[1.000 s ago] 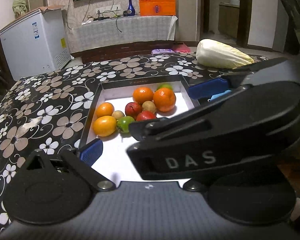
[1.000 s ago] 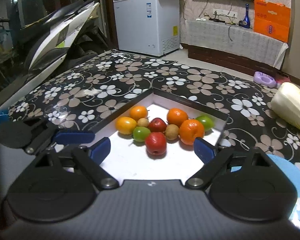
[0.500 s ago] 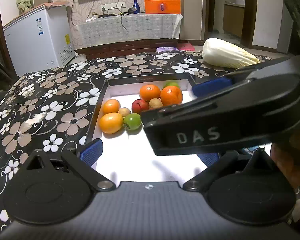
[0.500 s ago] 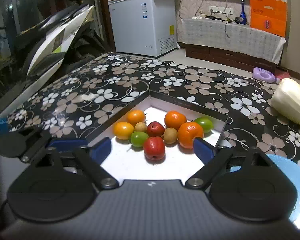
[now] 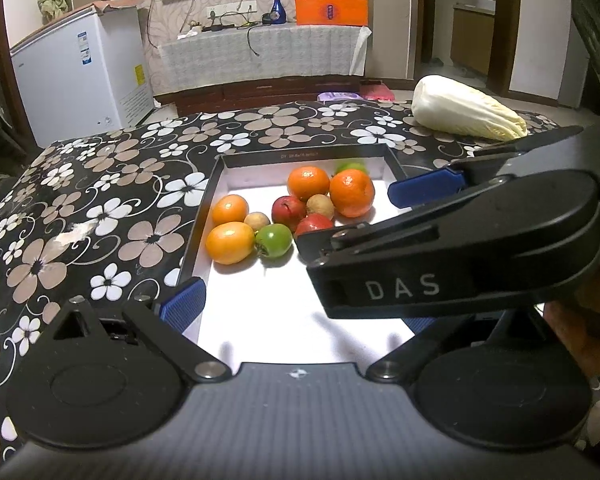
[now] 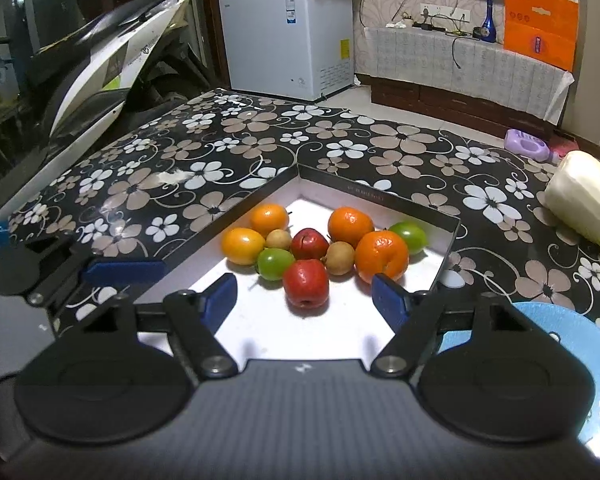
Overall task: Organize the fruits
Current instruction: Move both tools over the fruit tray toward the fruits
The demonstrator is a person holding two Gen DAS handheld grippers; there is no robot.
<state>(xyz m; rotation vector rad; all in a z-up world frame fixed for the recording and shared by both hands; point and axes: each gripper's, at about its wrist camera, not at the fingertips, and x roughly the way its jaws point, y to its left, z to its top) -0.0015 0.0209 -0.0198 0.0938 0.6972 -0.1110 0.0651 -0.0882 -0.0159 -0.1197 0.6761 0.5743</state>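
Both tools hovering over the near end of a tray of fruit, neither one gripping anything.

Nearest, the right tool (image 6: pixel 304 300) is hanging open, its blue pads having just been narrowing with only air between them; the red apple (image 6: pixel 306 283) is lying just ahead of the gap, not touched. The left tool (image 5: pixel 300 312) is also standing open and empty over the bare white floor of the tray (image 5: pixel 300 155), its right pad mostly hidden behind the right tool's black body, which is crossing that view. Beyond the apple, the remaining fruit is sitting clustered at the tray's far end: a green fruit (image 6: pixel 275 263), a large orange (image 6: pixel 381 256), a second apple (image 6: pixel 309 243). A blue plate (image 6: pixel 572 332) is lying at the right tool's right. Farther off, on the flowered surface (image 6: pixel 380 152), a cabbage (image 5: pixel 466 114) is resting.
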